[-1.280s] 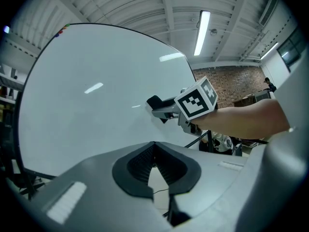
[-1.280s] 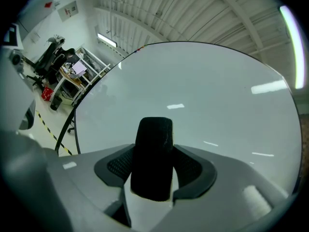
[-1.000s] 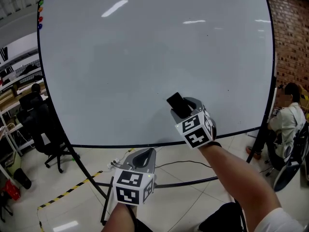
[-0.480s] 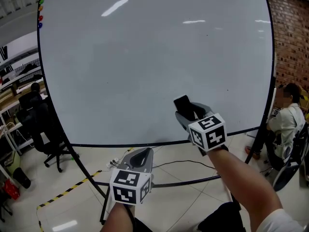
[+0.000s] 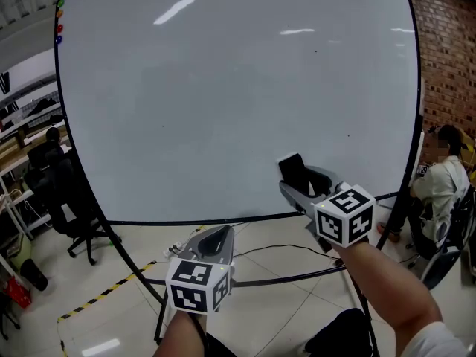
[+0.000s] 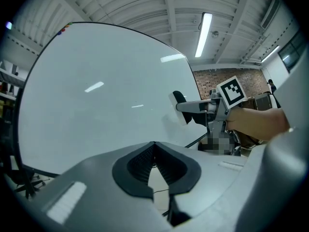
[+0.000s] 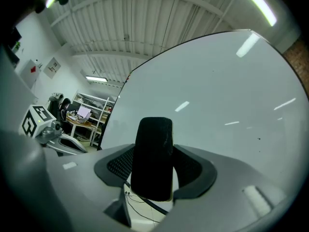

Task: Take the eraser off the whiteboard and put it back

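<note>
Before the whiteboard (image 5: 223, 88) filling the workshop, my right tongs (image 5: 296, 178) pinched the black eraser (image 5: 291, 168) near its lower edge, seemingly for putting back, while my left tongs (image 5: 216, 238) hung pressed together.

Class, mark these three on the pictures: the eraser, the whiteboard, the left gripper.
eraser (image 7: 153, 158): right gripper view, middle of its dark face.
whiteboard (image 5: 223, 88): head view, bare middle of the white surface.
left gripper (image 6: 154, 146): left gripper view, where its fingertips meet.

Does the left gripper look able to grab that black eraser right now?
Probably not: the eraser is clamped in the right gripper, and the left gripper is shut, lower, apart from it.
</note>
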`<state>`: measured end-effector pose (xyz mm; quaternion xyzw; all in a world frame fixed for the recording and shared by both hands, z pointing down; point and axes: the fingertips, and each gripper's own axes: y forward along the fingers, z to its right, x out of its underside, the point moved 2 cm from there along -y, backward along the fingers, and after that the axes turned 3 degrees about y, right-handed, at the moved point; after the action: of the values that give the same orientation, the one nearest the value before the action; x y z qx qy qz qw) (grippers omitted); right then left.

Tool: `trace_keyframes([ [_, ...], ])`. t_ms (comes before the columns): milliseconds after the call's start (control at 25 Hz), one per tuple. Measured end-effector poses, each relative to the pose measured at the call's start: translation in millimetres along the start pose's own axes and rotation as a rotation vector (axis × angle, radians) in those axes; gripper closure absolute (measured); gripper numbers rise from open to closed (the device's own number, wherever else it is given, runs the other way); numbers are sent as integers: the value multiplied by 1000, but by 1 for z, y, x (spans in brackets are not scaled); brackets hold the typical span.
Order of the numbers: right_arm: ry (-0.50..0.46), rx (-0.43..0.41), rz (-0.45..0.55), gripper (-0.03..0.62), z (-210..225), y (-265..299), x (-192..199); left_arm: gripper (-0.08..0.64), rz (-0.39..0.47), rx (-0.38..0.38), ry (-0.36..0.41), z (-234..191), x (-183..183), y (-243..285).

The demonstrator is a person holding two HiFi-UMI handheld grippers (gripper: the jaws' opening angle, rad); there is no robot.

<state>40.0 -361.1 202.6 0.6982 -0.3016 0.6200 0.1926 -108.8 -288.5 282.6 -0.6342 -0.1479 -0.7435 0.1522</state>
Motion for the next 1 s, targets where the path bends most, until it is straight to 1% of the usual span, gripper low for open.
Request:
trace_keyframes([
  [320, 38, -24, 36, 351, 1, -42, 1, 543, 14, -6, -2, 0, -5, -2],
  [440, 32, -8, 31, 351, 5, -58, 6, 543, 16, -1, 5, 2, -7, -1],
  [680, -29, 45, -1, 351, 4, -74, 23, 543, 26, 2, 4, 1, -13, -3],
  [840, -19, 60, -14, 351, 5, -78, 34, 543, 25, 7, 6, 3, -14, -2],
  [1000, -21, 63, -15, 351, 7, -79, 34, 543, 25, 2, 4, 4, -14, -1],
])
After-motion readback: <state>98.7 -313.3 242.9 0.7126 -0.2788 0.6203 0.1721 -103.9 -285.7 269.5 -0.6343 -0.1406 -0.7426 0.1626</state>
